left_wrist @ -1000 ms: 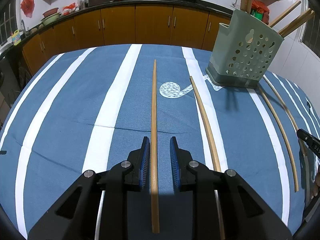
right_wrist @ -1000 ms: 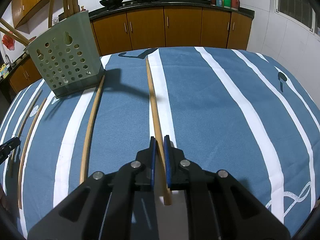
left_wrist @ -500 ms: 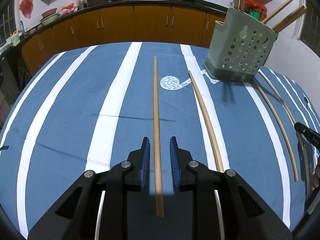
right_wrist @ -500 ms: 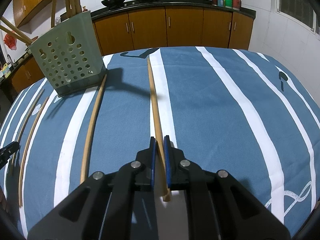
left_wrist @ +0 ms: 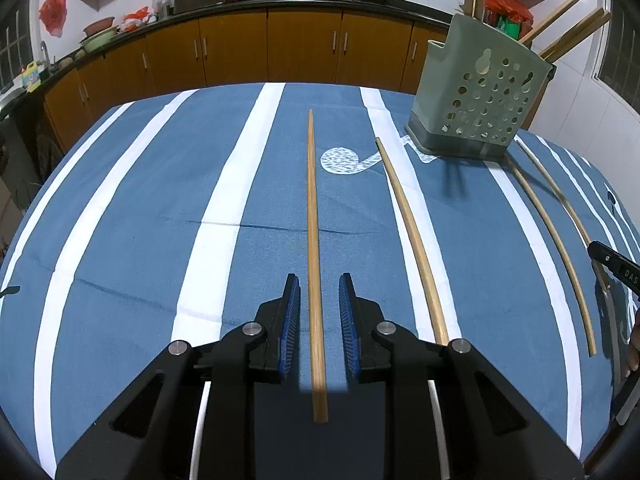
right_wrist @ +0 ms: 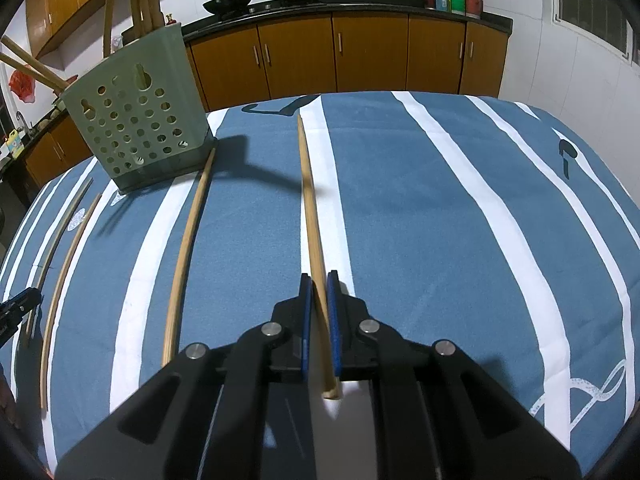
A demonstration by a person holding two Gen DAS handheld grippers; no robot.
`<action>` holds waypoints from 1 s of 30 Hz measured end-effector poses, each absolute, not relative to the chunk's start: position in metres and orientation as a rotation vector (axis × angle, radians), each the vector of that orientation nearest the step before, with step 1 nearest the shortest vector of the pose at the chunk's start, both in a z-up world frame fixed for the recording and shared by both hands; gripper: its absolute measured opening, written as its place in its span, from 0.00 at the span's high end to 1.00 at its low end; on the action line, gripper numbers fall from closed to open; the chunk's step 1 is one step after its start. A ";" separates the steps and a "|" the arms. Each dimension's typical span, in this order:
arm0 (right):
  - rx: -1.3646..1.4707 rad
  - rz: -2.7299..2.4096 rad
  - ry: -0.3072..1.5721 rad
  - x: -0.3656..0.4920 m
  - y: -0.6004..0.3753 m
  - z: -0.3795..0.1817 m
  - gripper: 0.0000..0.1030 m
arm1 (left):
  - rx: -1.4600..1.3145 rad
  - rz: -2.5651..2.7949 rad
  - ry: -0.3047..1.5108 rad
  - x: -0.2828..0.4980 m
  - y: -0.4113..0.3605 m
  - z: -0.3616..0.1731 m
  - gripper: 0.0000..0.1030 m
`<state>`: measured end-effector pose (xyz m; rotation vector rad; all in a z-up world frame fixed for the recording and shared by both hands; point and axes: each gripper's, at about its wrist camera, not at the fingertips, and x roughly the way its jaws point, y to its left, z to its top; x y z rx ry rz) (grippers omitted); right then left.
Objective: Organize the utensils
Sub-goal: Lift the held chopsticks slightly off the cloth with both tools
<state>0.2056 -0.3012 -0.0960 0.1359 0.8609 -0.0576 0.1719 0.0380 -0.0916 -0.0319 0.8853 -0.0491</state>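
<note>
A long wooden chopstick [left_wrist: 311, 200] lies on the blue striped tablecloth [left_wrist: 160, 200], running straight away from me. My left gripper [left_wrist: 319, 284] straddles its near part; the jaws are closing, with a small gap still showing on each side of the stick. My right gripper [right_wrist: 316, 280] is shut on another chopstick [right_wrist: 307, 196], which slants between the blue pads and points across the cloth. The green perforated utensil holder [left_wrist: 480, 104] [right_wrist: 136, 128] stands at the far side, with several chopsticks sticking out of its top.
More chopsticks lie loose on the cloth: one [left_wrist: 412, 232] right of my left gripper, one [right_wrist: 188, 248] left of my right gripper, and two thin ones [left_wrist: 560, 248] between the hands. Kitchen cabinets [left_wrist: 304, 52] line the back wall.
In the left wrist view the chopstick's near end sits less far back between the fingers and the holder looks slightly farther off. The right wrist view is nearly unchanged.
</note>
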 end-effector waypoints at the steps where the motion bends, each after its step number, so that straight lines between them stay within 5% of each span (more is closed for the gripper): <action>1: 0.137 -0.057 0.861 0.206 -0.301 -0.096 0.91 | -0.035 -0.046 0.885 0.172 0.039 -0.092 0.82; 30: 0.131 -0.061 0.863 0.206 -0.300 -0.096 0.91 | -0.024 -0.021 0.887 0.172 0.039 -0.092 0.87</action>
